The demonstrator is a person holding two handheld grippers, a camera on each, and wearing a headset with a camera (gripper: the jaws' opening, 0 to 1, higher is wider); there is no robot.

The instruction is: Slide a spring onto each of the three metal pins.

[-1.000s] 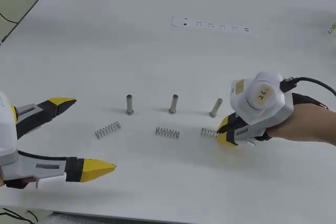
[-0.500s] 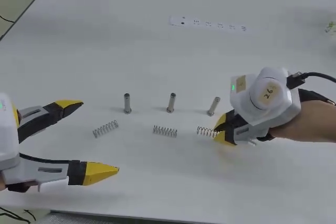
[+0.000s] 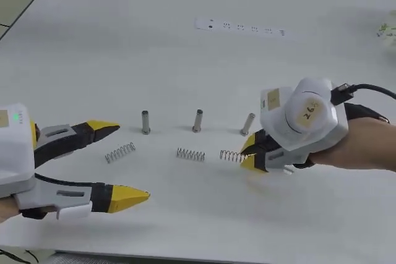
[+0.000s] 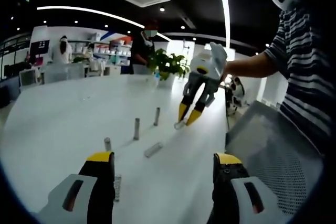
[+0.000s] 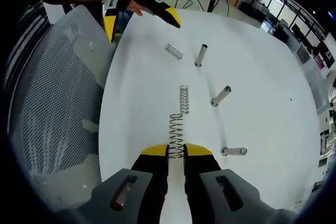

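- Since a second ago, the right gripper (image 3: 246,153) has carried its held spring (image 3: 230,156) slightly leftward past the right pin (image 3: 248,123). The left gripper (image 3: 132,162) has edged closer to the row.
- The right hand (image 3: 362,146) reaches in from the right with its gripper pointing left. The jaws are clamped on one end of the held spring, and the rest sticks out leftward, just in front of the right pin.
- The left gripper comes in from the lower left and points right, its jaws wide apart and holding nothing.
- On the white table (image 3: 185,60), the middle spring (image 3: 190,154) lies near the middle pin (image 3: 197,120). The left spring (image 3: 119,151) lies near the left pin (image 3: 145,122). All three pins are bare.
- The right gripper view shows the pinch close up, with the coil running straight ahead from the yellow tips. It also shows a grey mesh chair (image 5: 58,103) beside the table.
- The left gripper view shows the right gripper from the front, tips angled down at the table. It also shows a striped sleeve (image 4: 299,51) and people standing in the room beyond.
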